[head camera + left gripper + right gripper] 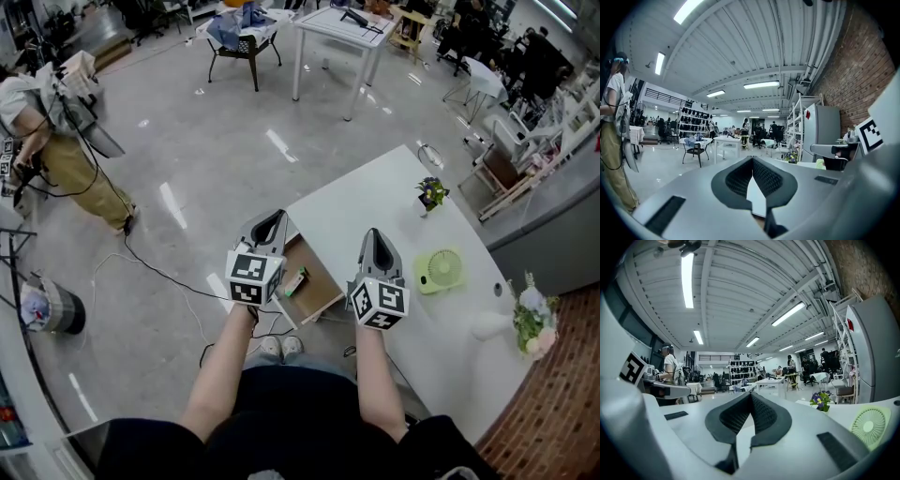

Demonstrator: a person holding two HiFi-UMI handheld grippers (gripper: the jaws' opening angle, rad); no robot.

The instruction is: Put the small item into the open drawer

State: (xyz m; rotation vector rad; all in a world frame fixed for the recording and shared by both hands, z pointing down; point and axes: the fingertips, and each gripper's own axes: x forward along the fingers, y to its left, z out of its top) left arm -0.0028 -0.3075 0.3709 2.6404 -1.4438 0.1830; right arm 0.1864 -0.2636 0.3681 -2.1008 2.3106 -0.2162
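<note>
A wooden drawer (322, 289) stands pulled out from the near left side of the white table (375, 202). A small green item (296, 280) lies inside it, close to its left wall. My left gripper (272, 218) hovers over the drawer's left edge, shut and holding nothing; in the left gripper view its dark pads (740, 178) meet at the tip. My right gripper (374, 235) is held over the table just right of the drawer, also shut and holding nothing, with its pads (761, 414) touching at the tip.
On the table stand a green fan (439, 270), a small flower pot (431, 193) and a white vase of flowers (528, 319). A black cable (159, 272) runs across the floor. A person (56, 141) stands far left, near a bin (52, 307).
</note>
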